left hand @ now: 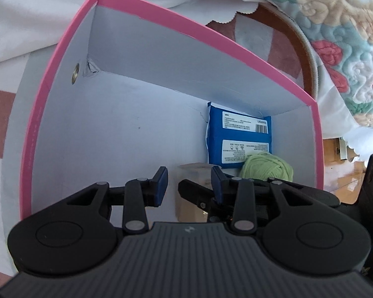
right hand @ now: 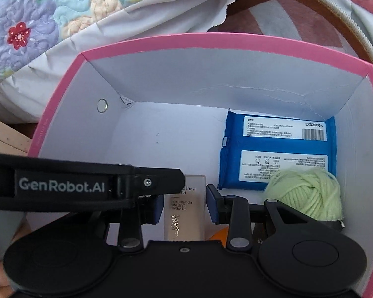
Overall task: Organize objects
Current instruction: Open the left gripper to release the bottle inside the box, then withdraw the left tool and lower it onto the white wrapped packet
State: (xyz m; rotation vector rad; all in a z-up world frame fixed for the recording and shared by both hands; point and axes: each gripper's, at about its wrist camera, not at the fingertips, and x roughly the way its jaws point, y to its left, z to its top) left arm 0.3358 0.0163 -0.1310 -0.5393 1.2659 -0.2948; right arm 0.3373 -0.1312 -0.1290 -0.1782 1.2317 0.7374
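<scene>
A pink-rimmed box [left hand: 49, 79] with white inner walls fills both views; it also shows in the right wrist view [right hand: 211, 40]. Inside lie a blue wipes pack [left hand: 238, 136] [right hand: 278, 149] and a green yarn ball [left hand: 267, 166] [right hand: 305, 193]. My right gripper [right hand: 184, 206] holds a beige foundation bottle [right hand: 185, 208] between its blue pads, low in the box. The bottle also shows in the left wrist view [left hand: 194, 173]. My left gripper [left hand: 189, 181] is open and empty above the box, its fingers just over the right gripper.
A floral quilt [left hand: 335, 37] [right hand: 49, 12] and white sheet [left hand: 24, 12] lie behind the box. A brown round rim [left hand: 303, 49] curves at the far right. Wooden floor [left hand: 343, 173] shows at the right.
</scene>
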